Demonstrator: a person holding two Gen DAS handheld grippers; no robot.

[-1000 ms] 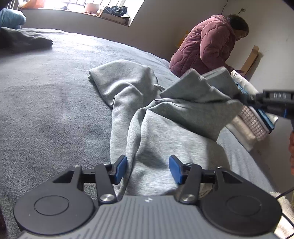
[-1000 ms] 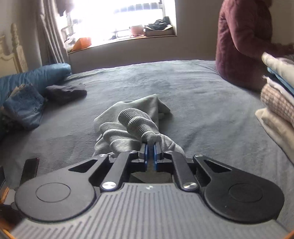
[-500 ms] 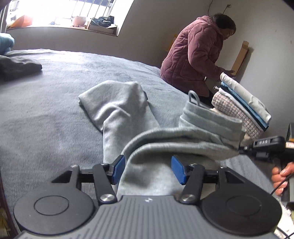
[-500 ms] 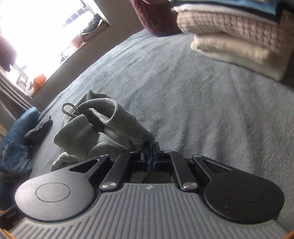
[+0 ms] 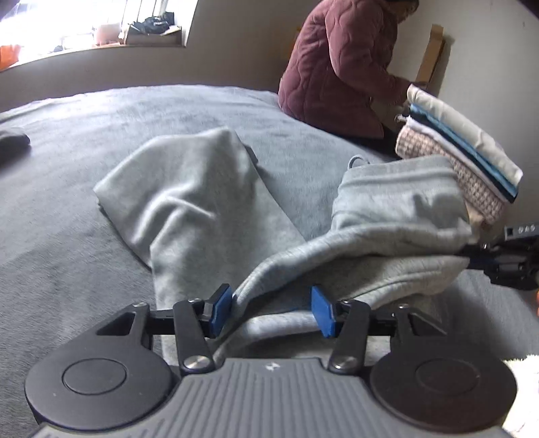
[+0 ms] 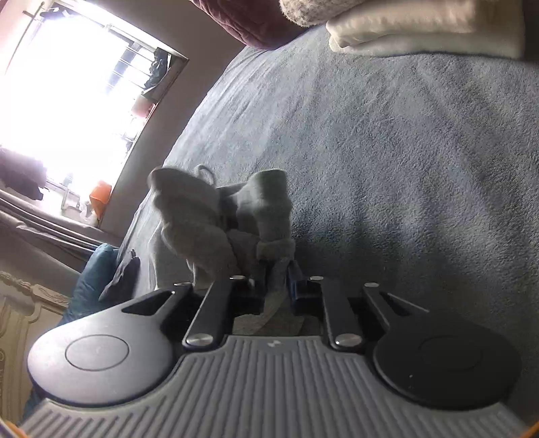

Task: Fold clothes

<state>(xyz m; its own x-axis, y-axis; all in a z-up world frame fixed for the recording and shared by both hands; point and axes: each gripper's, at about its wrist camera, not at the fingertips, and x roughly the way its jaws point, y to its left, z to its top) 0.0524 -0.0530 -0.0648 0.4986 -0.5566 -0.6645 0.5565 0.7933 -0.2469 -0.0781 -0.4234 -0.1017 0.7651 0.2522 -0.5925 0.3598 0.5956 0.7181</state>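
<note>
A grey sweat garment (image 5: 188, 188) lies partly spread on the grey bed blanket (image 5: 67, 236). Its ribbed end with a drawstring loop is folded over to the right. My left gripper (image 5: 271, 313) hovers low over the near part, jaws closing, with a fold of grey cloth lying loose between the blue pads. In the right wrist view, my right gripper (image 6: 274, 291) has its jaws opening. A strip of the bunched garment (image 6: 202, 215) still hangs in the narrow gap. The right tool's black fingers (image 5: 488, 259) show at the folded edge.
A stack of folded clothes (image 5: 465, 158) stands at the bed's right side, close above the right gripper (image 6: 421, 30). A person in a maroon quilted jacket (image 5: 340, 67) sits at the far edge. A dark garment (image 5: 13, 141) and a blue bundle (image 6: 91, 279) lie far left.
The right gripper rolled and came down to the blanket with the ribbed end, and its shut jaws parted. The left gripper slid across, and its jaws narrowed a little.
</note>
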